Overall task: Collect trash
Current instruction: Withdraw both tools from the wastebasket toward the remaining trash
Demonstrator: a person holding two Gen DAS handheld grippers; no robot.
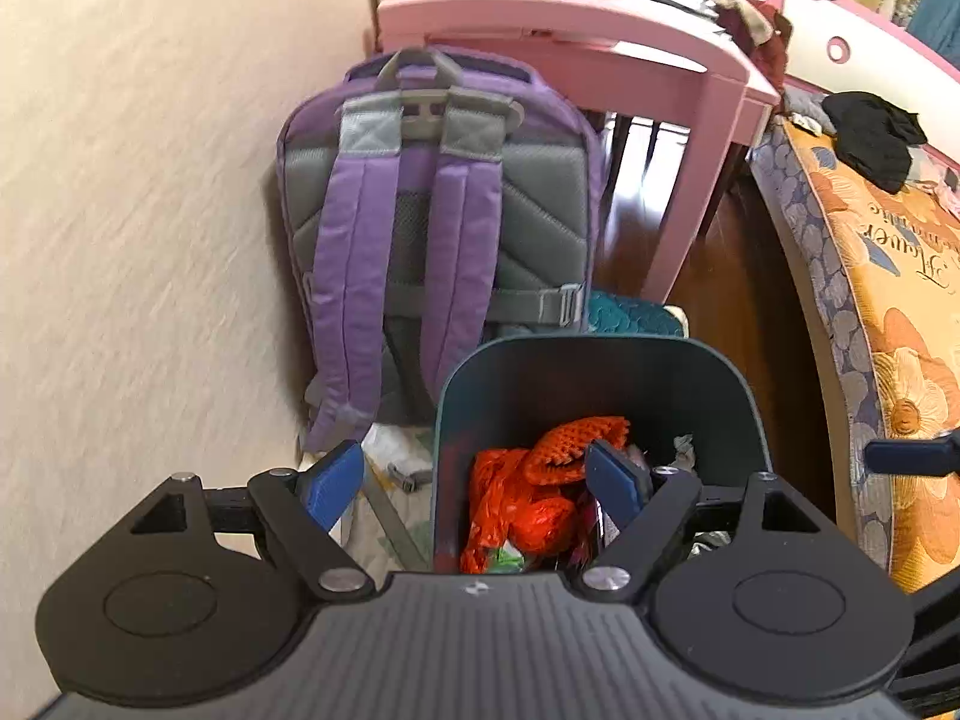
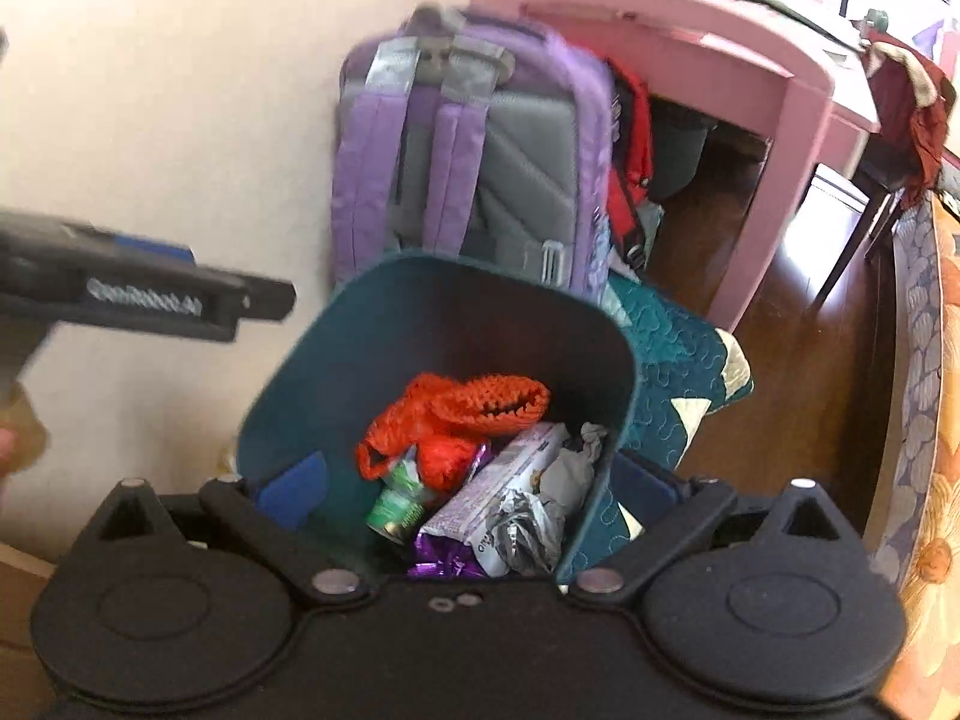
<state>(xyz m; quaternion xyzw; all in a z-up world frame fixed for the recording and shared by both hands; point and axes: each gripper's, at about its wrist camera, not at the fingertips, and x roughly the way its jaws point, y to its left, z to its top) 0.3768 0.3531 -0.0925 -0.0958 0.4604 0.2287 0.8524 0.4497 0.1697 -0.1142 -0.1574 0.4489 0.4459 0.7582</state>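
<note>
Left of the bin (image 1: pixel 744 396) stands a purple backpack (image 1: pixel 432 198) against the wall, some pale litter (image 1: pixel 390 450) at its foot. The left gripper (image 1: pixel 480 480) is spread and empty, straddling the bin's left wall: one finger outside, one over the trash. Inside the bin lie an orange net (image 2: pixel 474 399), a green wrapper (image 2: pixel 399 501), a pale carton (image 2: pixel 498 486) and crumpled foil (image 2: pixel 528 528); all look light, soft and crushable, so a gentle pinch on a raised fold should do. The right gripper (image 2: pixel 468 486) is spread too, straddling the bin's right wall. Right of the bin sit a teal quilt (image 2: pixel 678 360) and a pink desk (image 1: pixel 690 138).
</note>
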